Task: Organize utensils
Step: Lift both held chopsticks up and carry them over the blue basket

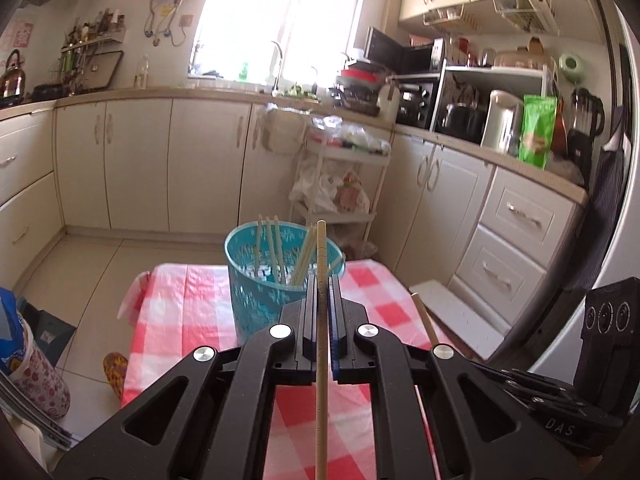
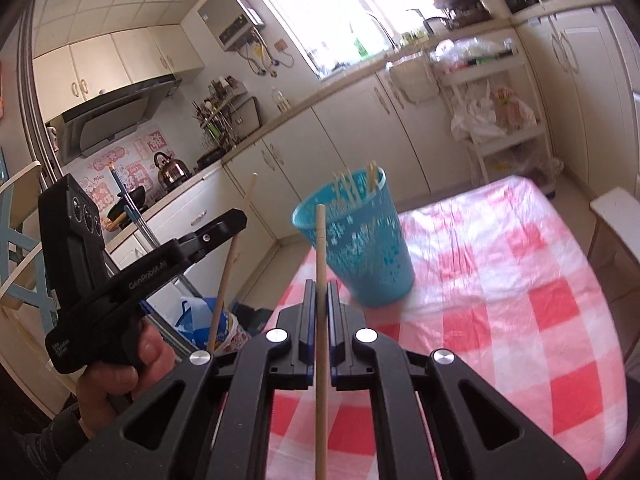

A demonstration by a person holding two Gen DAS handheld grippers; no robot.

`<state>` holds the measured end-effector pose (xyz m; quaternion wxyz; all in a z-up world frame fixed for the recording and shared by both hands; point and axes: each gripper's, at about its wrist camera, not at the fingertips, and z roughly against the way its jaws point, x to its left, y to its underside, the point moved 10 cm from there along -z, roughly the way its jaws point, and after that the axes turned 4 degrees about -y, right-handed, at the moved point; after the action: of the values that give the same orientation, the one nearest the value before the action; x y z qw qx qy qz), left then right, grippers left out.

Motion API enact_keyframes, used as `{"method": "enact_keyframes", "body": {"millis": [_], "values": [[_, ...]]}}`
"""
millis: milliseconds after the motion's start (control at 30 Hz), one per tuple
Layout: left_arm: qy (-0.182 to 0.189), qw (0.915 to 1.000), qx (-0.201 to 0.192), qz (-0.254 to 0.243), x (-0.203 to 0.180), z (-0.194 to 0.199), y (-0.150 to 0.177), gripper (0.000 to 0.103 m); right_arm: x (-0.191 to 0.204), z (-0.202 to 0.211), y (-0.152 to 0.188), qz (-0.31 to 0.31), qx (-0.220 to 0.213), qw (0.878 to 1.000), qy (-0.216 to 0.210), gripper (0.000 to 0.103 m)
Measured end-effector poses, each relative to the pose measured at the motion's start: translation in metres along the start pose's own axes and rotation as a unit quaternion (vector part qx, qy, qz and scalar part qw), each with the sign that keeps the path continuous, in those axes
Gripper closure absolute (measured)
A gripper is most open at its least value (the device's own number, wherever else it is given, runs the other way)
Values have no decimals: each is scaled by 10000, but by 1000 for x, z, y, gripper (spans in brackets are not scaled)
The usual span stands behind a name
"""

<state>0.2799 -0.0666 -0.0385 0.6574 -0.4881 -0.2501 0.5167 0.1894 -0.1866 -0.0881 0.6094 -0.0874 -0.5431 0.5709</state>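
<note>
A teal patterned cup [image 1: 264, 280] stands on the red-and-white checked tablecloth [image 1: 192, 320] with several chopsticks [image 1: 276, 252] upright in it. My left gripper [image 1: 321, 284] is shut on a wooden chopstick [image 1: 321, 320], its tip just before the cup's rim. My right gripper [image 2: 319, 292] is shut on another wooden chopstick [image 2: 320, 280], held left of and short of the cup [image 2: 360, 248]. The left gripper [image 2: 236, 216] and its chopstick [image 2: 230, 260] show at the left in the right wrist view. The right gripper's chopstick [image 1: 424, 320] shows at the right in the left wrist view.
The table [image 2: 500, 280] stands in a kitchen with cream cabinets [image 1: 160, 160]. A white trolley [image 1: 344, 184] with bags is behind the table. A white stool [image 1: 452, 308] is on the right. A bag [image 1: 24, 360] sits on the floor at the left.
</note>
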Motion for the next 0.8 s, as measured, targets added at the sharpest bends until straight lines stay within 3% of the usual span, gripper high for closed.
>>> {"method": "enact_keyframes", "body": {"millis": [567, 800], "values": [[163, 9951, -875, 423, 21, -28, -100, 98, 26, -40, -99, 313, -911, 9952, -196, 97], [198, 9927, -985, 672, 38, -51, -120, 98, 26, -67, -133, 374, -1103, 9929, -226, 97]]}}
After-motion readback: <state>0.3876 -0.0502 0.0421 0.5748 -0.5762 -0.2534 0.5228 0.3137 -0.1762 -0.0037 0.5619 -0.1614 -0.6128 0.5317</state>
